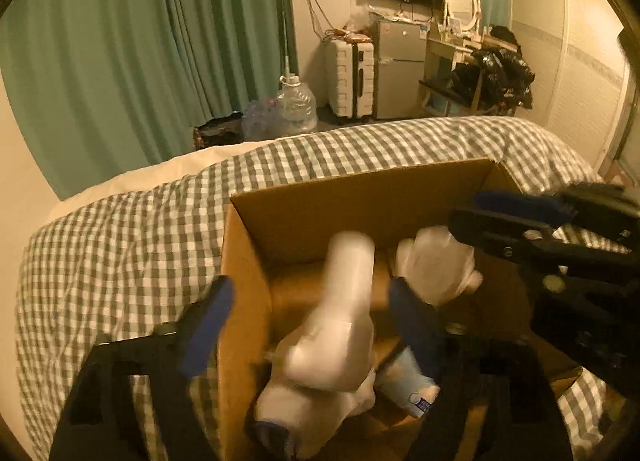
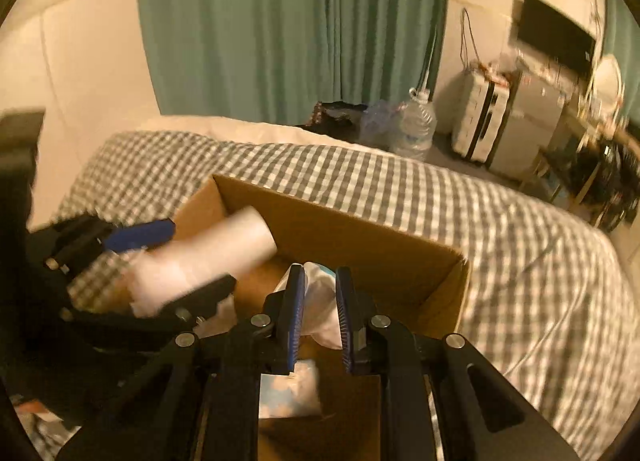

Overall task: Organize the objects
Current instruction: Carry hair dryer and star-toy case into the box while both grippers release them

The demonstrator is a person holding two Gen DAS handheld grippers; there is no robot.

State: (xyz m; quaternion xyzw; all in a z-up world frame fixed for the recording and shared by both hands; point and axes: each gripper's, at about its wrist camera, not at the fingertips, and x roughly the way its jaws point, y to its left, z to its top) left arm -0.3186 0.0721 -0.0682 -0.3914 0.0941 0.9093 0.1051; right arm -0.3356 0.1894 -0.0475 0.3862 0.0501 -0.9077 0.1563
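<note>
An open cardboard box point(image 1: 304, 205) sits on a grey-checked bed. My left gripper point(image 1: 308, 301) is open, its blue fingers wide apart, with a blurred white roll-shaped package point(image 1: 344, 301) between them over the box. The roll also shows in the right wrist view point(image 2: 208, 257) between the left gripper's fingers point(image 2: 140, 235). My right gripper point(image 2: 318, 301) is shut on a crumpled white and light-blue packet point(image 2: 320, 301) above the box point(image 2: 360, 245). In the left wrist view the right gripper point(image 1: 472, 221) holds that packet point(image 1: 436, 265). A light-blue pack point(image 1: 408, 385) lies on the box floor.
The checked bedspread point(image 1: 120, 253) surrounds the box. Beyond the bed are green curtains point(image 1: 120, 41), a large water bottle point(image 1: 296, 105), a white suitcase point(image 1: 348, 77), a small fridge point(image 1: 400, 65) and a cluttered desk point(image 1: 480, 69).
</note>
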